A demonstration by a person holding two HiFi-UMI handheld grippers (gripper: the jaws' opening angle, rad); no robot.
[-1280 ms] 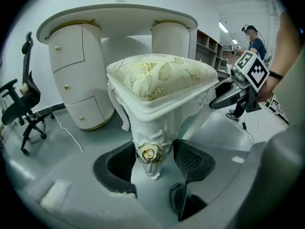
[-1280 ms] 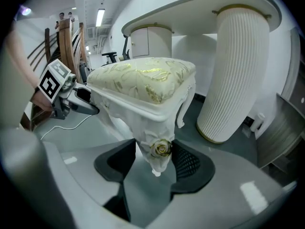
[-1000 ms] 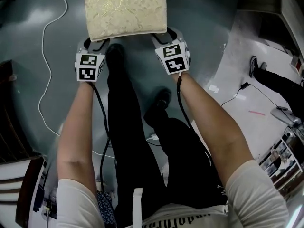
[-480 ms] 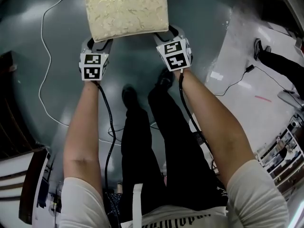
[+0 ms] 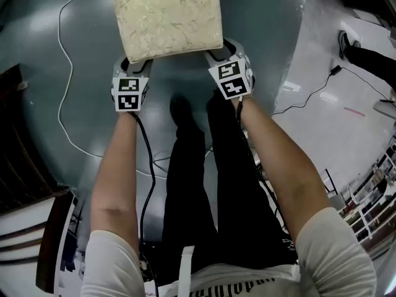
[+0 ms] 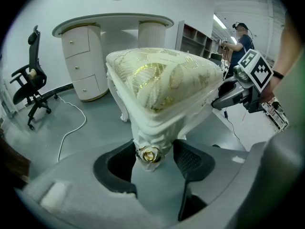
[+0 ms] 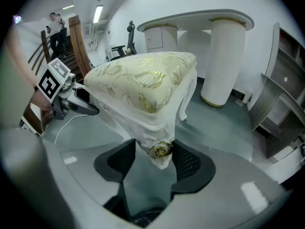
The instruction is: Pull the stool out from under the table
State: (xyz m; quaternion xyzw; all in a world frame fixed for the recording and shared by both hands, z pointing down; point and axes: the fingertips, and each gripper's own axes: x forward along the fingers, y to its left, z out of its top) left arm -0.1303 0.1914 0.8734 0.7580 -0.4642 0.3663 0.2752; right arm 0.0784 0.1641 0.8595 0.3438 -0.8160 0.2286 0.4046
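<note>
1. The stool (image 5: 167, 17), a white carved frame under a gold-patterned cushion, sits out on the grey floor (image 5: 80, 42) right in front of the person, whose black-trousered legs (image 5: 198, 184) stand just behind it.
2. The left gripper (image 5: 135, 64) is at the stool's near left corner and the right gripper (image 5: 219, 51) at its near right corner, both arms stretched forward.
3. In the left gripper view, the jaws of the left gripper (image 6: 155, 159) are pinched on the corner of the stool (image 6: 162, 80). The gold rosette (image 6: 148, 155) on that corner sits squarely between the two dark pads, with the cushion rising above them.
4. In the right gripper view, the right gripper (image 7: 152, 161) does the same on the other corner. Its jaws clamp the white frame of the stool (image 7: 143, 80) on either side of a matching rosette (image 7: 162, 150).
5. Each gripper shows in the other's view, reaching in at the stool's side: the right gripper (image 6: 238, 92) and the left gripper (image 7: 71, 101).
6. The curved white desk (image 6: 114, 20) stands behind the stool, with open floor between them, so the stool is clear of it.
7. I cannot tell whether the stool's feet touch the floor.
8. A black office chair (image 6: 31, 87) stands off to the left of the desk, and a white cable (image 6: 71, 128) trails over the floor near it.
</note>
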